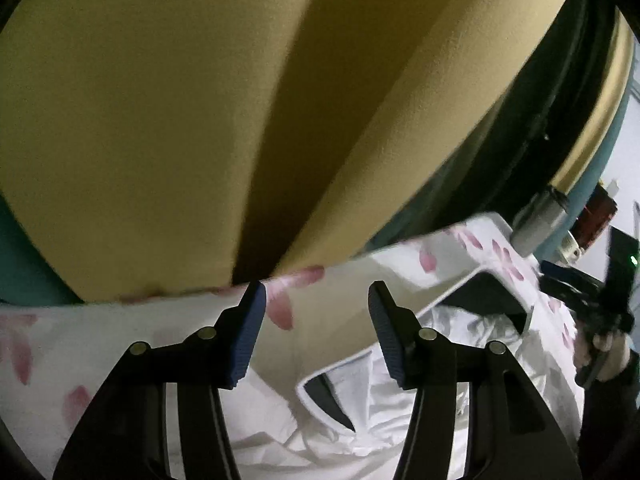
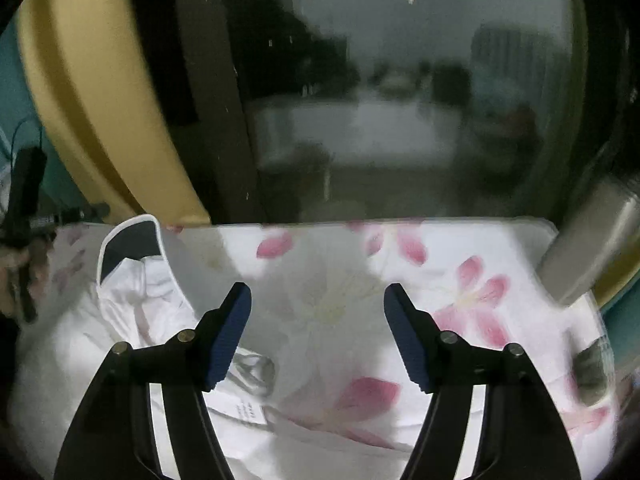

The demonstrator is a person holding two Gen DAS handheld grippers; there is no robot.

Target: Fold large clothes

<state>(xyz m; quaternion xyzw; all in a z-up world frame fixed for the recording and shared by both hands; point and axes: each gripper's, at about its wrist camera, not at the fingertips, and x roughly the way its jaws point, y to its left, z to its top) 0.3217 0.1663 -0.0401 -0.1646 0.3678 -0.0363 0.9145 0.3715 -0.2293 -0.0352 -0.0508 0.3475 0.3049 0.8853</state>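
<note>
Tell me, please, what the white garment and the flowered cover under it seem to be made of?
White garment: probably thin woven cloth, matte; it wrinkles in fine, sharp creases, and its dark collar has white piping. Flowered cover: looks like a smooth printed sheet, cloth or plastic, with pink petals on white; it lies flat, and blur leaves the material open.

Each handheld gripper, the left gripper (image 1: 316, 292) and the right gripper (image 2: 318, 294), has two matte black plastic fingers with long slots. Ribbed dark blue pads (image 1: 246, 336) face their tips, and round silver screw heads (image 2: 448, 337) mark the pivots.
</note>
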